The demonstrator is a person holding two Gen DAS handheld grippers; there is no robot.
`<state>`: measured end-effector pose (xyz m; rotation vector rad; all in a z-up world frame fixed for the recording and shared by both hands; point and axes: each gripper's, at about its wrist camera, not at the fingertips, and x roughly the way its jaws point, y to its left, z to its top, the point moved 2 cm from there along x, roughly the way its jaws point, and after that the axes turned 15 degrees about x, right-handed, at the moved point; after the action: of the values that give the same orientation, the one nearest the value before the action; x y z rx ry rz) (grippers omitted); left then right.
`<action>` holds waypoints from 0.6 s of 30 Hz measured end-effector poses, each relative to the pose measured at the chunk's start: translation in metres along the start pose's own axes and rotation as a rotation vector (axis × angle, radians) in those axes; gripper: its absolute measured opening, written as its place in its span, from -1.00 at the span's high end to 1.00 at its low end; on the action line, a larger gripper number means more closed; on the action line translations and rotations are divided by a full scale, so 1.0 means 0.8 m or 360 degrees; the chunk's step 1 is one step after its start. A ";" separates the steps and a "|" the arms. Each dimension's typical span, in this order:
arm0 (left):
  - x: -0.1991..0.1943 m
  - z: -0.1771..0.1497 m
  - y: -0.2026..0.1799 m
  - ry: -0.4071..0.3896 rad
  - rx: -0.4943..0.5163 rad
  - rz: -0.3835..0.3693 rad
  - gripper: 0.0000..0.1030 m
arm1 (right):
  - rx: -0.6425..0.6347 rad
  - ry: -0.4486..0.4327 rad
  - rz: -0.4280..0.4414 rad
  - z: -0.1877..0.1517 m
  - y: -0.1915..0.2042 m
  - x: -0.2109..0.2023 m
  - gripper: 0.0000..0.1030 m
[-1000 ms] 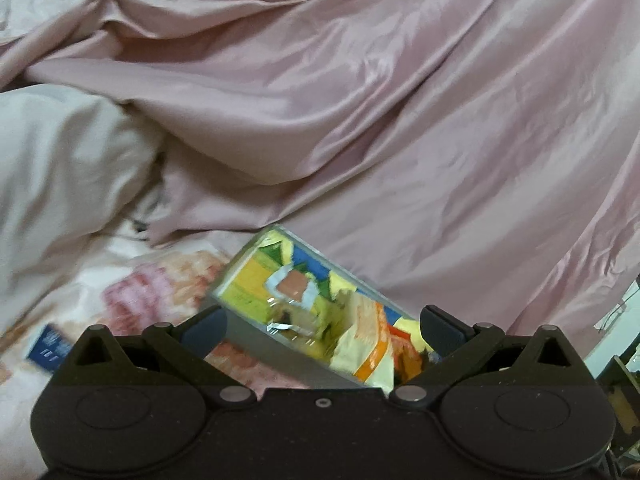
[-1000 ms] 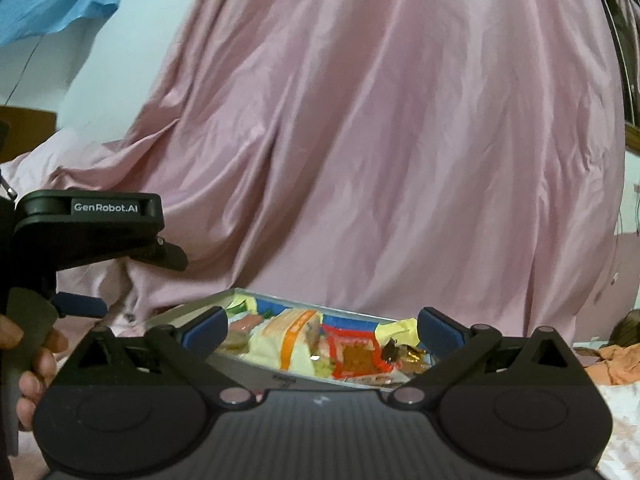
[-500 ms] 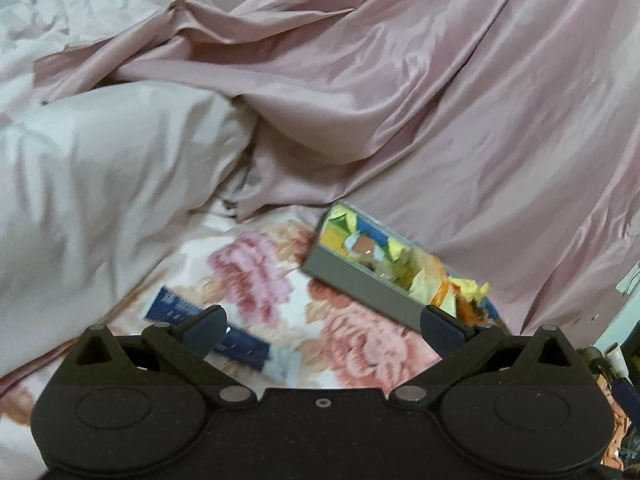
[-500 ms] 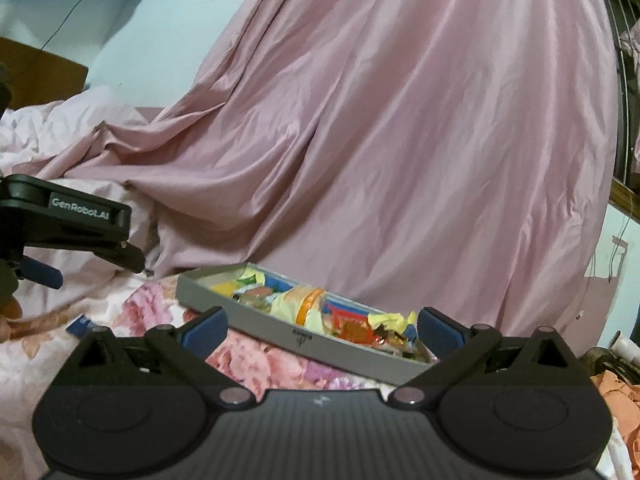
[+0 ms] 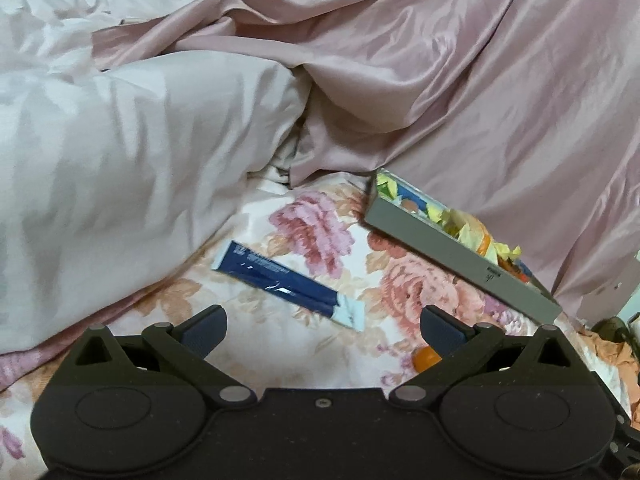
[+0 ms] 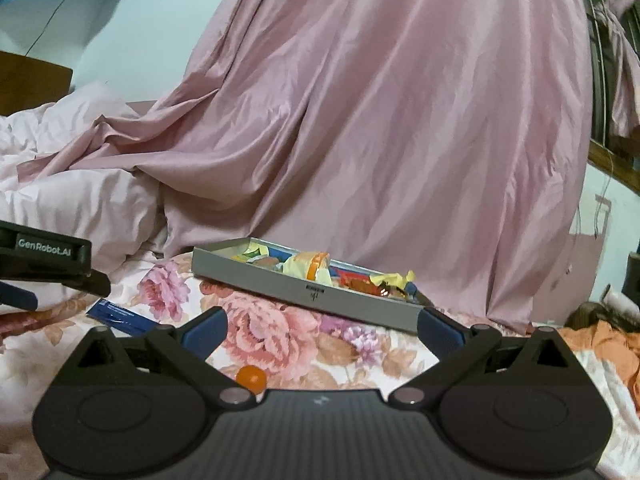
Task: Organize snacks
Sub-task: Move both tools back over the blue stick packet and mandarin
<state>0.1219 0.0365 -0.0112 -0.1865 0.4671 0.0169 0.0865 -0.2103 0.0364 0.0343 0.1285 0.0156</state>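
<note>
My left gripper (image 5: 322,326) and right gripper (image 6: 322,326) gape empty before the shallow grey rectangular tray (image 6: 320,294) of crinkled snack wrappers on the floral bedsheet (image 6: 280,340); glossy navy packet (image 5: 286,282) left of it, pink satin drape (image 6: 400,120) behind.

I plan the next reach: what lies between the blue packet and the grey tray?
In the left wrist view, only bare floral bedsheet lies between the blue packet and the grey tray; nothing else.

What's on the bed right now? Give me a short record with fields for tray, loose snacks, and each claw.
tray: grey tray on the floral bedsheet, filled with wrapped snacks
loose snacks: dark blue packet and small orange candy, both outside the tray
left claw: open, empty, facing the blue packet
right claw: open, empty, facing the tray
</note>
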 end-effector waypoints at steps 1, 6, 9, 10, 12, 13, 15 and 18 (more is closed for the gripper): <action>-0.003 -0.004 0.003 -0.0003 -0.0002 0.0004 -0.99 | 0.0009 0.0006 -0.0005 -0.002 0.001 -0.001 -1.00; -0.010 -0.022 0.018 0.0031 -0.0046 0.0002 -0.99 | 0.0041 0.0079 -0.0004 -0.016 0.008 -0.006 -1.00; -0.008 -0.030 0.029 0.0063 -0.0041 0.0025 -0.98 | 0.0045 0.0136 0.0011 -0.026 0.017 -0.007 -1.00; -0.007 -0.032 0.031 0.0073 -0.0032 0.0036 -0.99 | 0.0043 0.0154 0.0016 -0.029 0.020 -0.007 -1.00; -0.003 -0.035 0.035 0.0101 -0.0013 0.0058 -0.99 | 0.0028 0.0204 0.0030 -0.038 0.027 -0.007 -1.00; -0.001 -0.037 0.037 0.0118 -0.0002 0.0065 -0.99 | 0.0021 0.0228 0.0036 -0.042 0.031 -0.007 -1.00; 0.005 -0.041 0.038 0.0157 0.0021 0.0065 -0.99 | 0.0010 0.0280 0.0056 -0.051 0.037 -0.005 -1.00; 0.013 -0.047 0.037 0.0214 0.0054 0.0061 -0.99 | -0.0018 0.0336 0.0072 -0.062 0.045 0.000 -1.00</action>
<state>0.1127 0.0587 -0.0543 -0.1455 0.6048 0.0341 0.0800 -0.1725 -0.0117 0.0244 0.3387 0.0655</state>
